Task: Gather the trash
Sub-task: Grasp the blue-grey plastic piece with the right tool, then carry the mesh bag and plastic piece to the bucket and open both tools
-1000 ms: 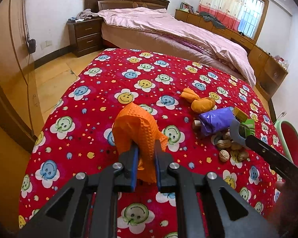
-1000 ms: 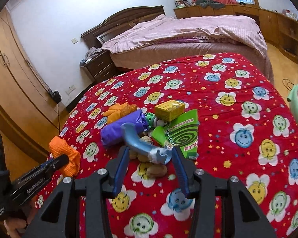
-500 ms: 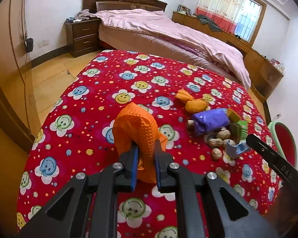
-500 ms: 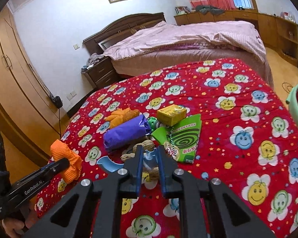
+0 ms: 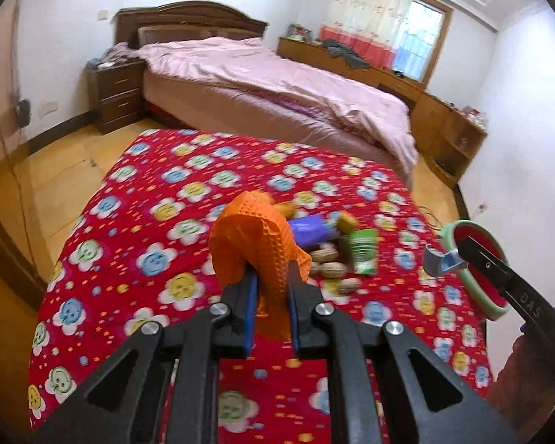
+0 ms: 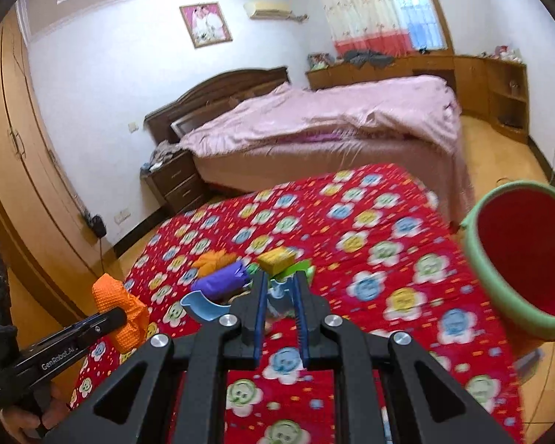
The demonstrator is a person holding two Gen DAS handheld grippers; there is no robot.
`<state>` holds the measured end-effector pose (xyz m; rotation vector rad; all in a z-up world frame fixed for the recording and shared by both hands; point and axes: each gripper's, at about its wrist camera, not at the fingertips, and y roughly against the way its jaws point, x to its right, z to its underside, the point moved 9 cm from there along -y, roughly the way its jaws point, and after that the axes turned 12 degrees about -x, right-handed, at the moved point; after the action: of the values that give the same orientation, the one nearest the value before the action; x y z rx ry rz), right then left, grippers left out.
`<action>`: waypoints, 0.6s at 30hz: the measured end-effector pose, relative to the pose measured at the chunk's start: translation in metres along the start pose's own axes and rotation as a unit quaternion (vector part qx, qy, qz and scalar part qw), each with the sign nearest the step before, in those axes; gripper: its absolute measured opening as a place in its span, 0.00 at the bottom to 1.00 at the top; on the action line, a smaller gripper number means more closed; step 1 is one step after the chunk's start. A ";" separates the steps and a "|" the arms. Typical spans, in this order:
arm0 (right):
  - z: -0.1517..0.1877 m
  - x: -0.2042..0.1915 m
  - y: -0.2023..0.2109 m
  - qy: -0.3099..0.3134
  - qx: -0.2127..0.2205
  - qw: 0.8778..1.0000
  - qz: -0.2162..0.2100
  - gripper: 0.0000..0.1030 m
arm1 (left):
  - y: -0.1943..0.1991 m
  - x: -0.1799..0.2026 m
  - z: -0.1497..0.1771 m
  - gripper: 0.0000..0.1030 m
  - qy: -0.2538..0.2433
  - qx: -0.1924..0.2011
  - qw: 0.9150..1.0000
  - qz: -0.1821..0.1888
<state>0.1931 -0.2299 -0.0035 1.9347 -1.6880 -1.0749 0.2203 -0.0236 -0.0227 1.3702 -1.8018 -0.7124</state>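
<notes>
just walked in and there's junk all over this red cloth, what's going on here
A person is clearing trash with a gripper in each hand. The left gripper is shut on a crumpled orange mesh piece; the right gripper has just closed on a curved light-blue plastic scrap. Nuts and wrappers remain on the red cloth, beside a green-rimmed bin.

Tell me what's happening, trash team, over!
Left gripper shut on orange mesh wad. Right gripper shut on blue plastic piece, just closed. Green bin off to the right. Nothing blocking.
</notes>
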 end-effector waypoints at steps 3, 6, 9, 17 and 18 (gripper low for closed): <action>-0.005 0.016 0.021 -0.009 0.017 1.000 0.016 0.15 | 0.007 0.029 -0.005 0.13 -0.027 0.003 0.999 0.018; -0.012 0.037 0.042 -0.019 0.035 0.999 0.035 0.15 | 0.009 0.056 -0.008 0.13 -0.048 -0.004 0.998 0.040; -0.018 0.062 0.064 -0.031 0.052 0.996 0.060 0.15 | 0.011 0.090 -0.009 0.13 -0.074 -0.008 0.995 0.061; -0.031 0.132 0.107 -0.057 0.077 0.988 0.122 0.15 | 0.000 0.182 -0.012 0.13 -0.145 -0.027 0.984 0.102; -0.033 0.141 0.111 -0.060 0.079 0.987 0.130 0.15 | -0.002 0.191 -0.012 0.13 -0.153 -0.027 0.982 0.104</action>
<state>0.1414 -0.3963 0.0516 1.7047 -2.0803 -1.0031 0.2038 -0.2080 0.0264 1.0586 -2.1112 -0.8882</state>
